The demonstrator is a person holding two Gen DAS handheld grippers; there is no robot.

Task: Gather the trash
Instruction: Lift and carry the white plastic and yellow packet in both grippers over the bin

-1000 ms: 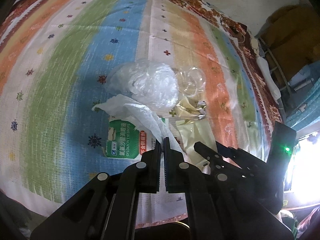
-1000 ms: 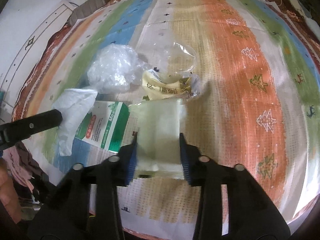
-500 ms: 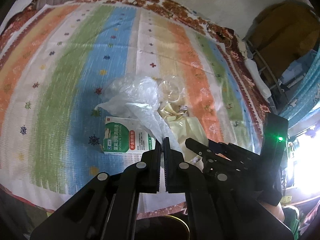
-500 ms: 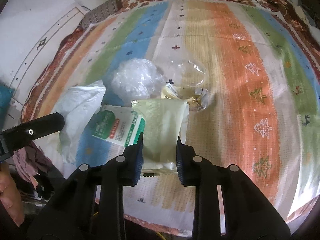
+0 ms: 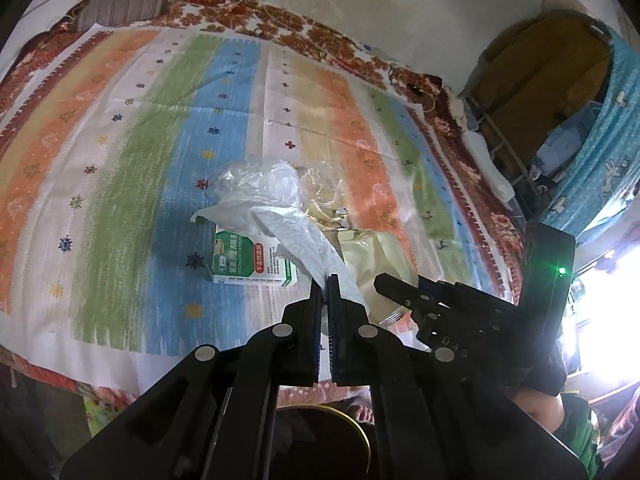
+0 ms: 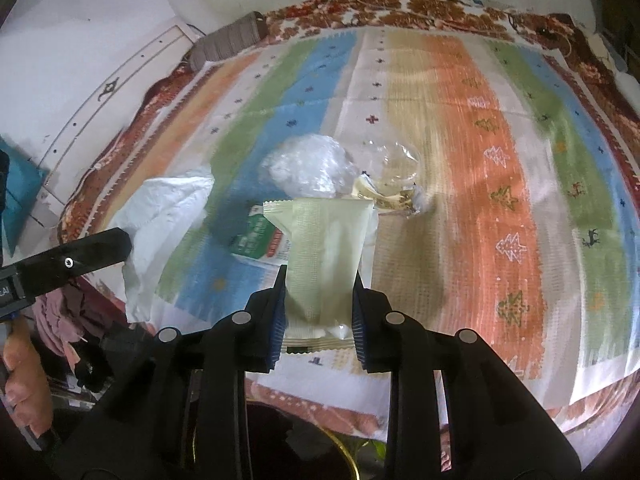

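My left gripper (image 5: 327, 280) is shut on a white crumpled tissue (image 5: 288, 236), which hangs lifted above the striped cloth (image 5: 132, 168). My right gripper (image 6: 319, 280) is shut on a pale yellow wrapper (image 6: 326, 248), also held up off the cloth. Beneath them on the cloth lie a green and white carton (image 5: 244, 260), a clear crumpled plastic bag (image 5: 260, 184), a clear plastic lid (image 6: 396, 160) and a small torn yellow wrapper (image 6: 384, 196). The tissue (image 6: 164, 216) and the left gripper's finger (image 6: 72, 260) show at the left of the right wrist view.
A brown striped pillow (image 5: 120, 8) lies at the far edge of the bed by the wall. A round gold rim (image 5: 360, 436) of a dark container sits below the near edge. Cluttered shelves and blue fabric (image 5: 592, 168) stand to the right.
Both grippers have risen and drawn back from the pile, lifting the tissue and the yellow wrapper off the cloth. The right jaws narrowed slightly on the wrapper early on.
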